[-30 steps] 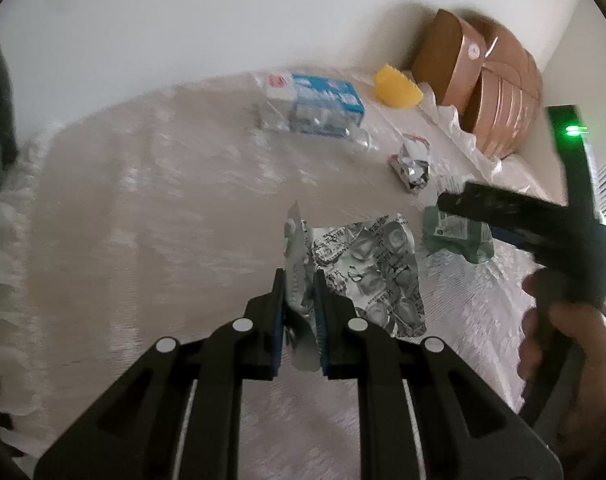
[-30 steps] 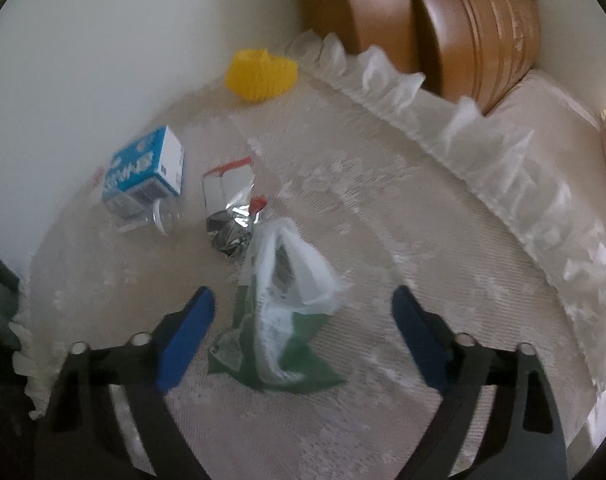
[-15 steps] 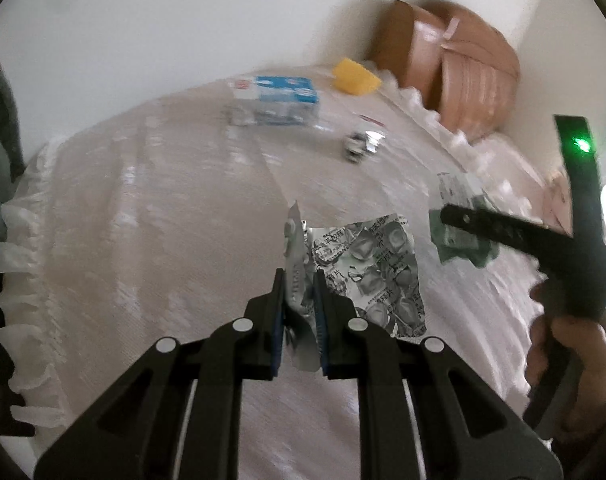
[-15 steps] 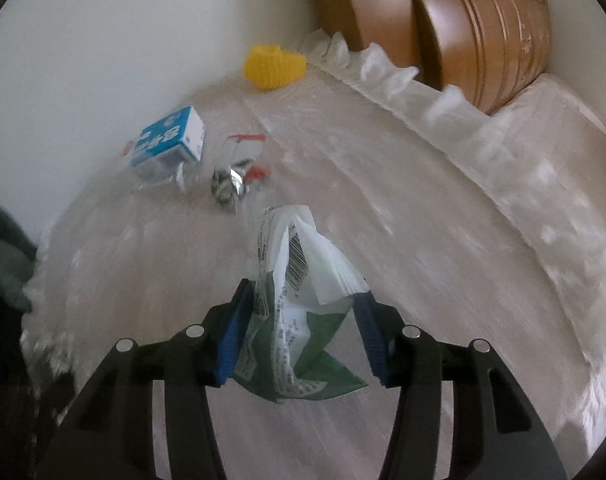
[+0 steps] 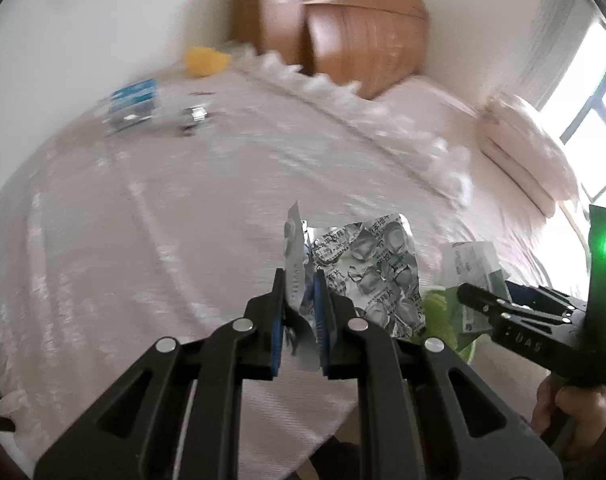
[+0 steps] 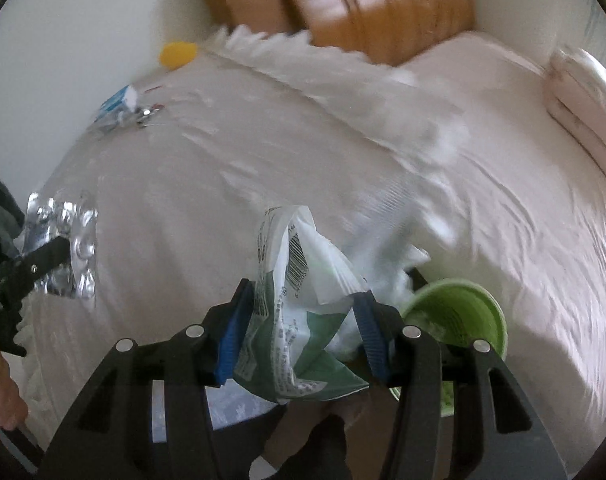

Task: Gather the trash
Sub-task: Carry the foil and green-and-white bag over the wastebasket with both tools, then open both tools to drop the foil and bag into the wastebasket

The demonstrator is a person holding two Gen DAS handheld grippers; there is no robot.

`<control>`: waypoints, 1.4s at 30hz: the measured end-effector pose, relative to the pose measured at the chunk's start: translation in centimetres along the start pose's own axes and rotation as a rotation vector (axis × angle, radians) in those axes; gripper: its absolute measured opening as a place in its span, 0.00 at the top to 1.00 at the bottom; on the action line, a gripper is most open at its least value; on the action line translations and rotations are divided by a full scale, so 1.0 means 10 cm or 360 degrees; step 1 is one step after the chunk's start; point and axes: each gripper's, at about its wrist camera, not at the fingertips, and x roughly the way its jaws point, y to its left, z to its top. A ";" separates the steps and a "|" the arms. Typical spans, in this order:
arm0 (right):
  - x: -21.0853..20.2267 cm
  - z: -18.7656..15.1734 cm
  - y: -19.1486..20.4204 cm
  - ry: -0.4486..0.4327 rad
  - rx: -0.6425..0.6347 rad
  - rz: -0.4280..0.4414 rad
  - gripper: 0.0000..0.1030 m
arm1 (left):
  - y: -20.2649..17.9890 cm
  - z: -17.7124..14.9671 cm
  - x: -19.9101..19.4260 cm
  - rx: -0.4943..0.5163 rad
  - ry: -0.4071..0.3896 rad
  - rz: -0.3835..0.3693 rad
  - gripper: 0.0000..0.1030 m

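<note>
My left gripper (image 5: 299, 316) is shut on a crumpled silver blister pack (image 5: 367, 268), held above the bed's near edge. It also shows in the right wrist view (image 6: 63, 248). My right gripper (image 6: 299, 332) is shut on a green and white plastic wrapper (image 6: 299, 280), held beside a green bin (image 6: 459, 316). The bin is just right of its fingers. In the left wrist view the right gripper (image 5: 479, 292) and wrapper (image 5: 471, 264) hang at the right over the bin (image 5: 443, 320). A blue and white carton (image 5: 133, 104), a small foil wrapper (image 5: 191, 116) and a yellow object (image 5: 205, 60) lie far back on the bed.
The bed (image 6: 263, 152) has a white lace cover with a frilled edge. A brown wooden headboard (image 6: 343, 4) stands at the back. Pillows (image 6: 583, 88) lie at the right. A window (image 5: 595, 120) is at the far right. The white wall is at the left.
Both grippers have pulled back and swung right, away from the far trash. The right gripper closed on the green wrapper and lifted it. The green bin has come into view.
</note>
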 end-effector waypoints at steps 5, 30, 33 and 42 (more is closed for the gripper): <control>-0.14 -0.18 -0.42 -0.0020 0.0066 -0.0043 0.50 | -0.51 -0.02 -0.01 0.0153 -0.0013 -0.0081 0.87; -0.27 -0.96 -2.38 0.0025 0.0605 -0.0434 0.03 | -2.06 -0.15 0.23 0.0656 0.0089 -0.0246 0.87; -0.36 -0.99 -2.51 0.0002 0.0658 -0.0456 0.03 | -2.23 -0.14 0.28 0.0723 0.0098 -0.0273 0.87; -0.53 -1.13 -2.85 -0.0049 0.0789 -0.0507 0.03 | -2.74 -0.16 0.52 0.0867 0.0209 -0.0401 0.87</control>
